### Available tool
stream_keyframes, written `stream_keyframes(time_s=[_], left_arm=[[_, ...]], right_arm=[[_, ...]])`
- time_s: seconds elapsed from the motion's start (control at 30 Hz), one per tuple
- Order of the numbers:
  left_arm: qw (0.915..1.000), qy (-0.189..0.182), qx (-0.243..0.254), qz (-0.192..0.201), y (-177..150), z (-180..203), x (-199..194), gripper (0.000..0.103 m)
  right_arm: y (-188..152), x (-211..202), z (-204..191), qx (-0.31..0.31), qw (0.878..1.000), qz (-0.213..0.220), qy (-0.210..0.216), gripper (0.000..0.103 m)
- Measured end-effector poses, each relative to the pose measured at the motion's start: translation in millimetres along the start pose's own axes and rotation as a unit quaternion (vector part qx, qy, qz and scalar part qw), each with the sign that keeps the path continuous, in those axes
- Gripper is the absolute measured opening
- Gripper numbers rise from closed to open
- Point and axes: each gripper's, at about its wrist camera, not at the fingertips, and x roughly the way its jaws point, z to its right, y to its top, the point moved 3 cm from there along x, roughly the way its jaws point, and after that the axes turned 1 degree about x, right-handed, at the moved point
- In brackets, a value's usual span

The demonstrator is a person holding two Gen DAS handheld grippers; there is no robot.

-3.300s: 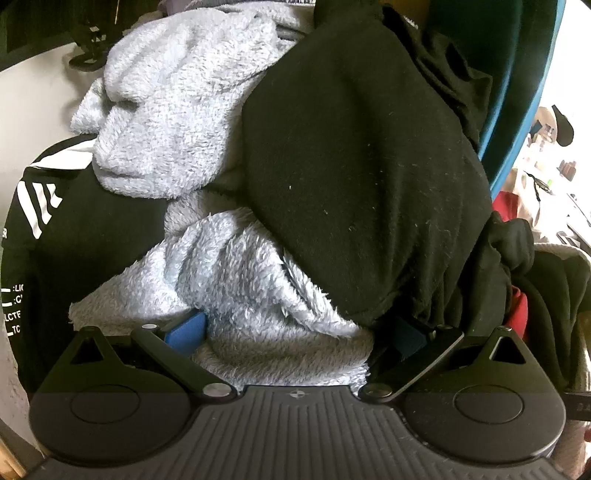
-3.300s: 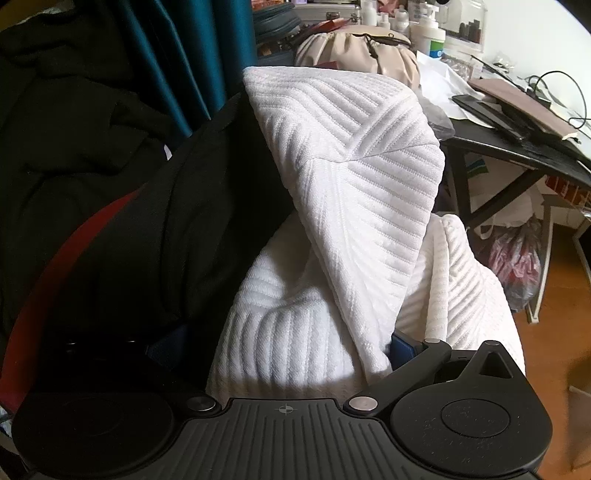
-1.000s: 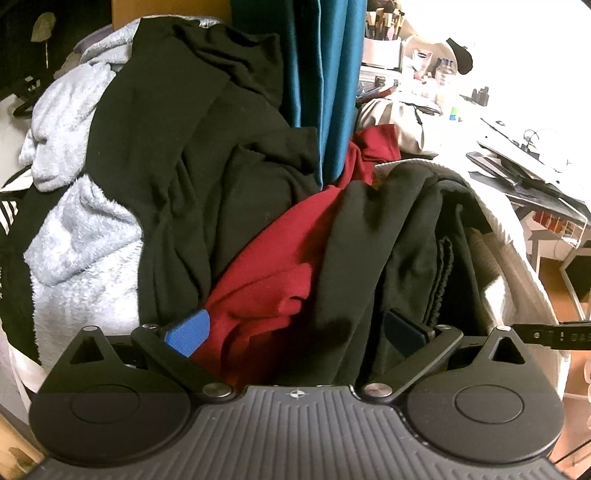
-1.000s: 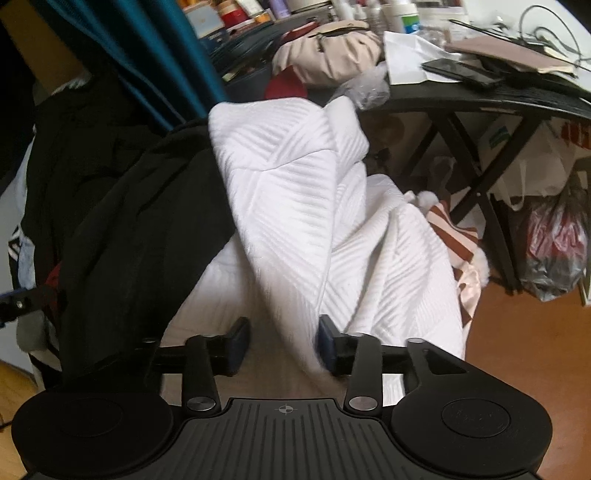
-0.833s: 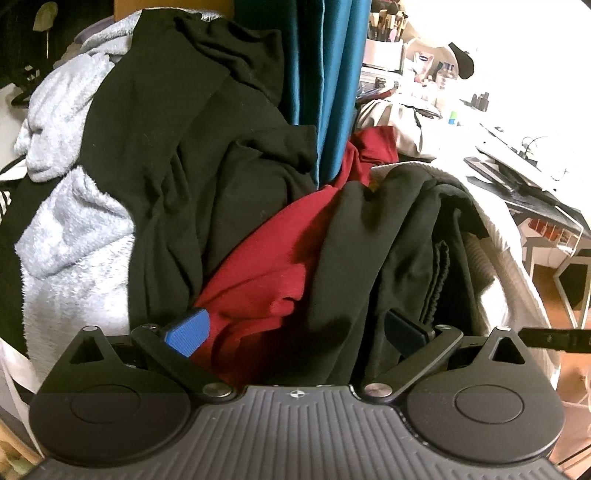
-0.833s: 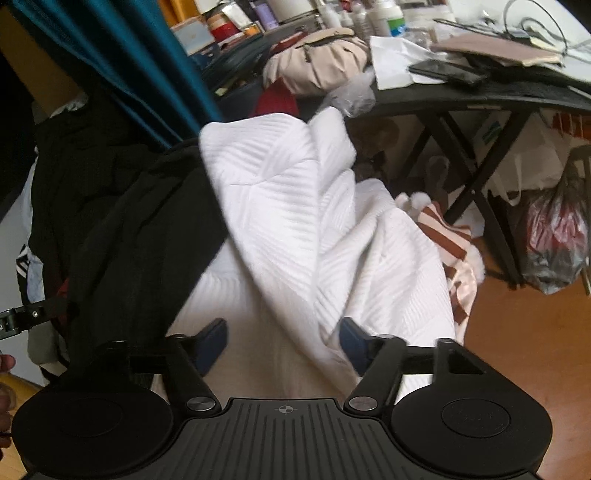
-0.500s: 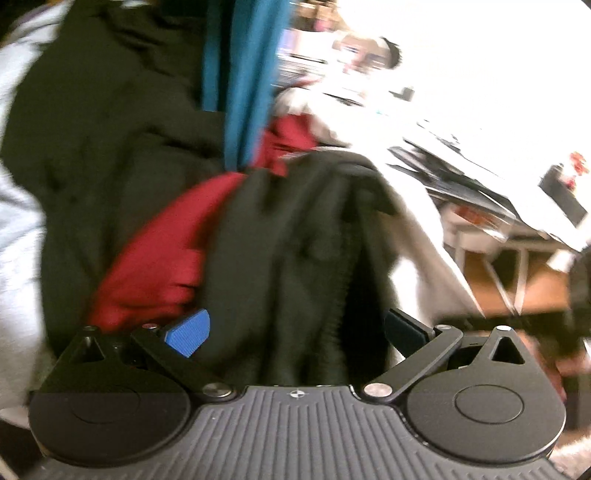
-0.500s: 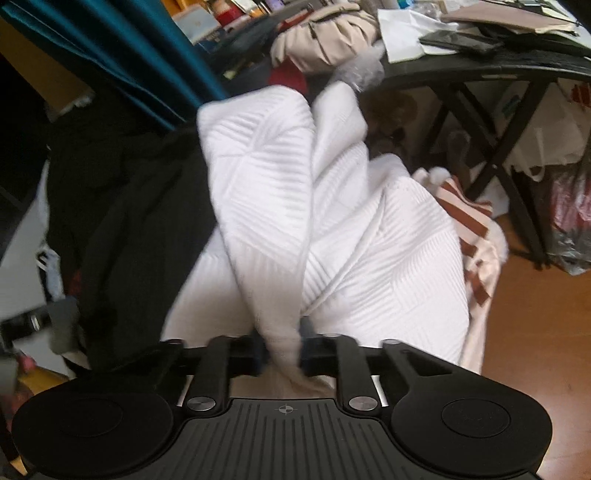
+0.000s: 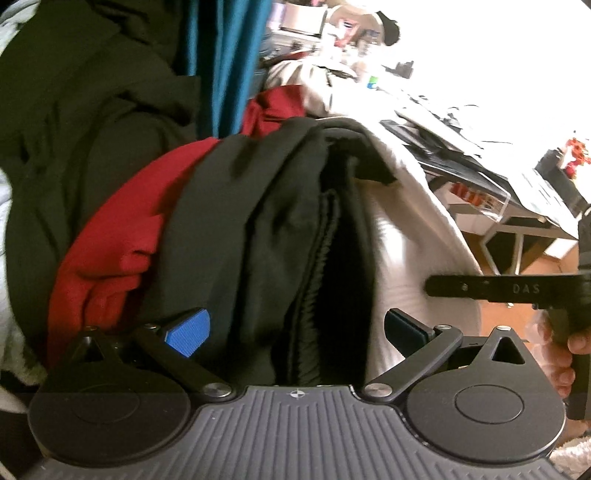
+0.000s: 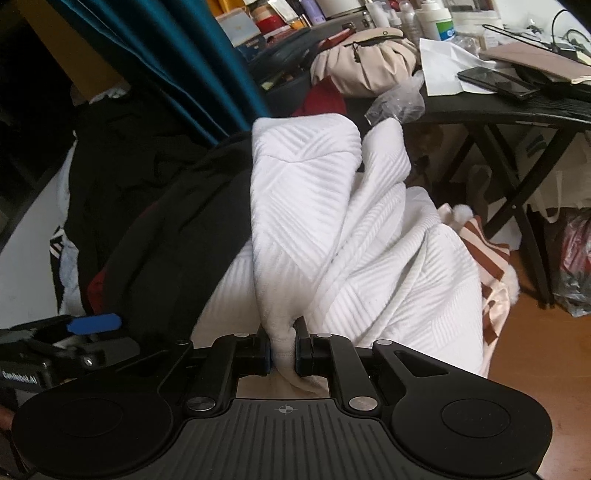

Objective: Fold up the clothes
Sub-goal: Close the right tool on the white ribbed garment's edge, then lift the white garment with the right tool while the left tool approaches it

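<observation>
Both claws angled down: right claw [image 10: 283, 349] pinching white garment [image 10: 354, 236]; left claw [image 9: 295, 328] wide.

Lived-in home room, likely bedroom. Heaped clothes [image 10: 354, 236] at centre; teal curtain [image 10: 192, 62] at 11 o'clock; cluttered black worktop [image 10: 491, 110] with toiletry bottles [image 10: 439, 18], phone [image 10: 495, 81] at 1 o'clock; wooden floor [image 10: 535, 354].

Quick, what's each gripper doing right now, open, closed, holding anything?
Left gripper: open, black garment between its fingers, not pinched.
Right gripper: just closed, pinching the white textured garment.
</observation>
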Motion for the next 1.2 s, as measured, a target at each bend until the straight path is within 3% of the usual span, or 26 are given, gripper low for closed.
stream_keyframes(time_s=[0.17,0.33,0.53,0.67,0.93,1.2], left_arm=[[0.9993,0.025,-0.026,0.010,-4.5,-3.8,-7.2,0.103],[0.9958,0.051,-0.069,0.030,-24.2,-4.5,-19.9,0.103],[0.9823,0.092,-0.158,0.041,-72.5,-6.8,-35.6,0.103],[0.9739,0.109,-0.189,0.061,-97.6,-4.3,-52.5,0.103],[0.9515,0.166,-0.241,0.093,-154.1,3.3,-98.1,0.103],[0.9145,0.239,-0.302,0.124,-248.5,52.9,-165.4,0.103]], right_arm=[[0.4,7.4,2.8,-0.010,1.000,-0.021,-0.008,0.021],[6.7,14.0,-1.3,-0.048,0.998,-0.041,0.005,0.019],[9.9,24.1,-11.8,-0.126,0.990,-0.063,0.022,0.013],[14.1,25.0,-22.4,-0.157,0.985,-0.065,0.029,0.013],[9.1,25.6,-37.3,-0.208,0.976,-0.065,0.027,0.013],[4.5,27.5,-47.1,-0.277,0.957,-0.084,0.027,0.013]])
